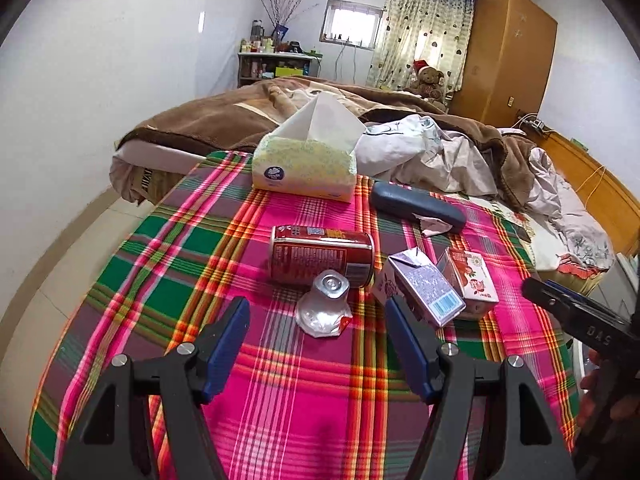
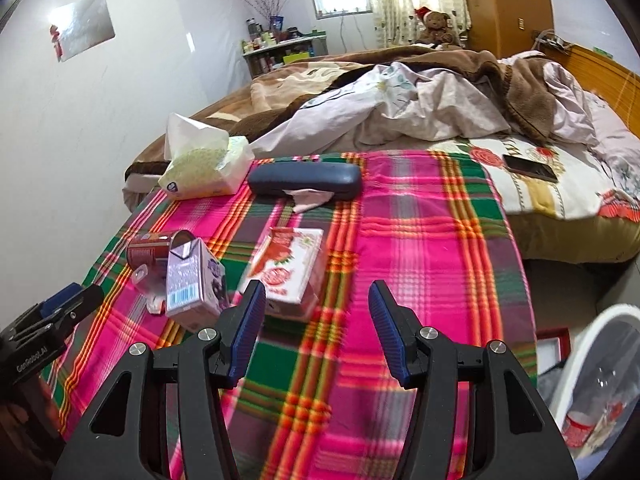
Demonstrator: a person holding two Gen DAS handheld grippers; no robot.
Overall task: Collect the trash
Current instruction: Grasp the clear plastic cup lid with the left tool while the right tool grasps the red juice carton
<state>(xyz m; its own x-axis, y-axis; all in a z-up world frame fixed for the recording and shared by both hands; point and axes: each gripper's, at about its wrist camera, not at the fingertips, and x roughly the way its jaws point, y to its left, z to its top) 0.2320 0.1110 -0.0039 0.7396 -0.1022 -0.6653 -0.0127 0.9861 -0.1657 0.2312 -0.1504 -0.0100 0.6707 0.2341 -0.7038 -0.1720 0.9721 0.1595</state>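
Observation:
On the plaid cloth (image 1: 280, 392) lie a red can (image 1: 320, 254) on its side, a clear plastic cup (image 1: 325, 309), a purple drink carton (image 1: 424, 286) and a red-and-white drink carton (image 1: 474, 280). My left gripper (image 1: 318, 326) is open and empty, its fingers on either side of the cup, just short of it. My right gripper (image 2: 316, 306) is open and empty, just right of the red-and-white carton (image 2: 290, 270). The purple carton (image 2: 194, 284) and the can (image 2: 154, 250) lie to its left. A crumpled paper scrap (image 2: 310, 198) sticks out by the dark case.
A tissue pack (image 1: 306, 160) and a dark glasses case (image 1: 416, 206) lie at the cloth's far side. The bed with rumpled blankets (image 1: 440, 144) lies behind, with a phone (image 2: 530, 168) on it. A white bin (image 2: 600, 380) holding trash stands at the lower right.

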